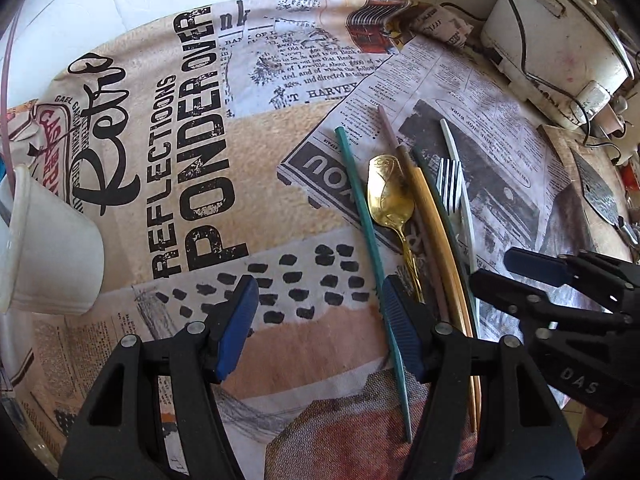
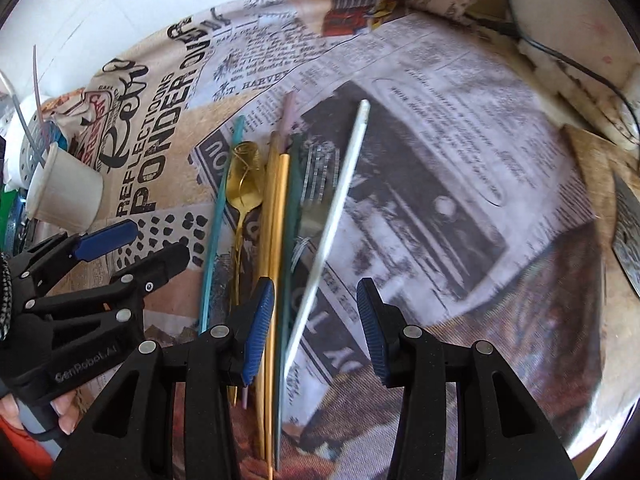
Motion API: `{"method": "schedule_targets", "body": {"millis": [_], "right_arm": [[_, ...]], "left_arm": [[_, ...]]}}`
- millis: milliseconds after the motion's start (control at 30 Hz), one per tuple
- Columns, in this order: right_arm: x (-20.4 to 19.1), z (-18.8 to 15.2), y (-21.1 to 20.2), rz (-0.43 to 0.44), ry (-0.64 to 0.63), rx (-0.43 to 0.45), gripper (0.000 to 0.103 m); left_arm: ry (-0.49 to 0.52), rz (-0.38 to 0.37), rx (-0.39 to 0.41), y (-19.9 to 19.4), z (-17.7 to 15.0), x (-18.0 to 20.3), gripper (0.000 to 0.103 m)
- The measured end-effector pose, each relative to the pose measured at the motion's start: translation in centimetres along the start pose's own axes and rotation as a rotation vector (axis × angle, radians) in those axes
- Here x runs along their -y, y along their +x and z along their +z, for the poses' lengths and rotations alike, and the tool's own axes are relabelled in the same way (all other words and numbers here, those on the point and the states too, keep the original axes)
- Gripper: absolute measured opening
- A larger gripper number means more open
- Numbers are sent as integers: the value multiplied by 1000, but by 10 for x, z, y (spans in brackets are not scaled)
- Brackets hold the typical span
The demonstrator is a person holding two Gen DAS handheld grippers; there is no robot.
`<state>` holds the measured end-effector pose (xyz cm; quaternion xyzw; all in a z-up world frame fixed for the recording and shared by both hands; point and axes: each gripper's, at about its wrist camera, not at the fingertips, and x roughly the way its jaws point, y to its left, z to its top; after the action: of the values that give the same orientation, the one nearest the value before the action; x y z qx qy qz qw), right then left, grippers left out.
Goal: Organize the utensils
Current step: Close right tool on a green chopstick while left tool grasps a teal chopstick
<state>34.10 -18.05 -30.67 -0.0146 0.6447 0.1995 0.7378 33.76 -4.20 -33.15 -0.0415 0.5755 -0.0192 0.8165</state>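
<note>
Across the whole frame in both views lies the bench (image 1: 280, 208), covered by a newspaper-print cloth; at the upper right of the left wrist view sits a white appliance (image 1: 556, 40) with a dark cord, and at the left edge a white cup (image 1: 52, 256) lies on its side, well apart from the cutlery; the utensils (image 1: 420, 208) lie in a loose bundle right of centre, running top to bottom: a teal chopstick (image 1: 362, 208), a gold spoon (image 1: 390, 196), a gold chopstick (image 1: 434, 216), a fork (image 1: 450, 188) and a white handle (image 2: 340, 208), which in the right wrist view looks blurred and tilted across the pile. My left gripper (image 1: 320, 328) is spread wide and holds nothing, its right pad touching or just beside the teal chopstick; my right gripper (image 2: 316, 328) is likewise spread and empty, straddling the lower ends of the dark green stick and the white handle. I judge the sorting barely begun, this being the approach to a first pick; next I would settle the right gripper around a single piece, probably the white handle, and close without dragging its neighbours, since they lie touching one another.
</note>
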Motion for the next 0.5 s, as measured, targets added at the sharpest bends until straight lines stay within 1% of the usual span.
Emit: {"method": "schedule_targets", "body": {"millis": [33, 67, 100, 133, 200, 267, 500], "right_arm": [[-1, 1, 3, 0, -5, -4, 36], [-2, 2, 5, -2, -12, -10, 29], [-3, 3, 7, -4, -17, -16, 25], [-3, 4, 8, 7, -18, -15, 23], [-3, 6, 9, 5, -18, -16, 14], [-1, 7, 10, -17, -20, -17, 11], [0, 13, 15, -19, -43, -27, 10]], "left_arm": [[0, 0, 0, 0, 0, 0, 63], [0, -3, 2, 0, 0, 0, 62], [0, -7, 3, 1, 1, -1, 60], [0, -11, 3, 1, 2, 0, 57], [4, -17, -3, 4, 4, 0, 52], [6, -24, -8, 6, 8, 1, 48], [11, -56, -29, 14, 12, 7, 41]]}}
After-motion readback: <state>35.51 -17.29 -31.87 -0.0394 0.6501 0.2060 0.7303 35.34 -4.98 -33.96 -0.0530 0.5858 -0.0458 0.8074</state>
